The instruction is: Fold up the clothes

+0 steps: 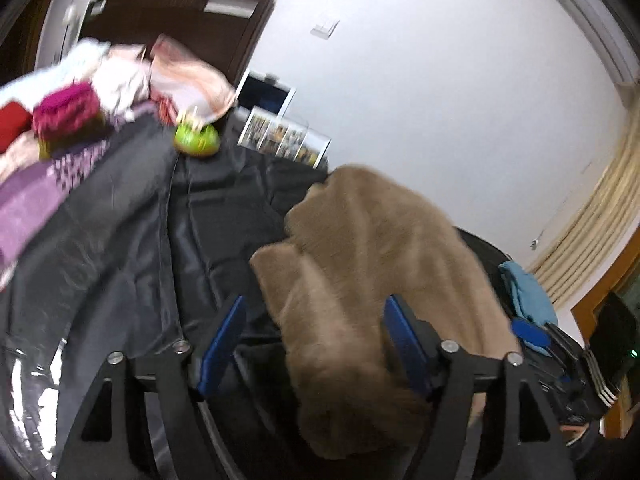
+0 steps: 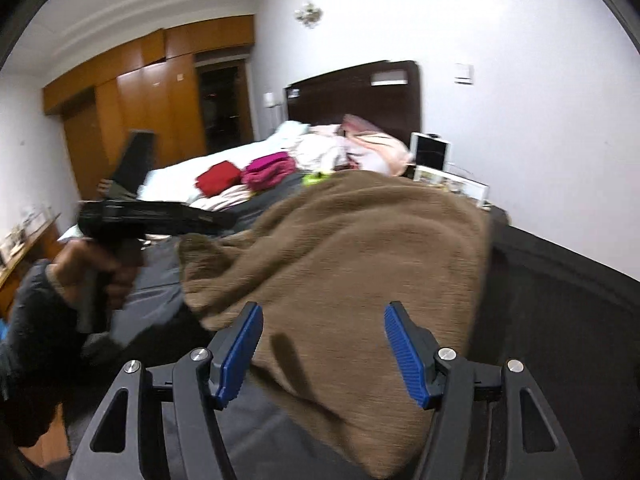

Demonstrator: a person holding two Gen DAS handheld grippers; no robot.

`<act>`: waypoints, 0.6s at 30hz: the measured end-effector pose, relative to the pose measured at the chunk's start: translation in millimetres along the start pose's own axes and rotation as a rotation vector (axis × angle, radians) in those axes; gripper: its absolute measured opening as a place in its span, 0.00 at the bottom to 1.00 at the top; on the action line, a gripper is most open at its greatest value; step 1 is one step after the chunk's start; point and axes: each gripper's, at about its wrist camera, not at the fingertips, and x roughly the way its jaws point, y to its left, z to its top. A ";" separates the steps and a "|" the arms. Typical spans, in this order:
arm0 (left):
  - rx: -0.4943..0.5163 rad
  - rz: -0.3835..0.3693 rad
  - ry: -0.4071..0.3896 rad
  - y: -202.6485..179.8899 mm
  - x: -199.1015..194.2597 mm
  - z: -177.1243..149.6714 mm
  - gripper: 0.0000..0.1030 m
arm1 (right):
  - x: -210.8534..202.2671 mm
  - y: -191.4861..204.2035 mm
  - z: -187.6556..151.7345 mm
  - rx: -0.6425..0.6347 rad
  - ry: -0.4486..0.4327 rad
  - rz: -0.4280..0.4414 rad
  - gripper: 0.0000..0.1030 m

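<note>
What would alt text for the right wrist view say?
A brown fuzzy garment lies folded on a dark sheet, the right gripper open over it. At left, a hand holds the left gripper.

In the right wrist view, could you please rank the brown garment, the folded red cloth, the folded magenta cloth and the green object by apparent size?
1. brown garment, by far the largest, though nearest the camera.
2. folded magenta cloth and folded red cloth look alike; not ranked.
3. green object, smallest, partly hidden behind the garment.
</note>
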 end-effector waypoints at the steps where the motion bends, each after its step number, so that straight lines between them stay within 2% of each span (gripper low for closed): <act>1: 0.022 -0.010 -0.011 -7.4 -3.6 1.0 0.75 | -0.4 -0.2 0.3 -0.001 0.000 -0.014 0.63; 4: 0.125 -0.068 -0.013 -42.2 -5.5 -0.4 0.75 | 4.7 5.3 -0.9 -0.035 0.026 -0.052 0.63; 6: 0.206 -0.115 0.018 -65.9 1.2 -8.3 0.75 | 7.7 10.3 -7.7 -0.063 0.042 -0.070 0.63; 9: 0.276 -0.062 0.110 -79.2 29.1 -25.1 0.75 | 13.0 12.3 -16.5 -0.085 0.074 -0.082 0.63; 11: 0.258 -0.017 0.156 -71.2 43.7 -34.3 0.70 | 15.2 10.4 -23.0 -0.086 0.108 -0.079 0.63; 13: 0.208 -0.020 0.174 -56.5 48.5 -41.0 0.64 | 21.1 9.7 -28.2 -0.103 0.134 -0.076 0.64; 18: 0.188 -0.016 0.184 -43.2 44.2 -50.3 0.63 | 26.4 12.0 -36.0 -0.129 0.148 -0.076 0.64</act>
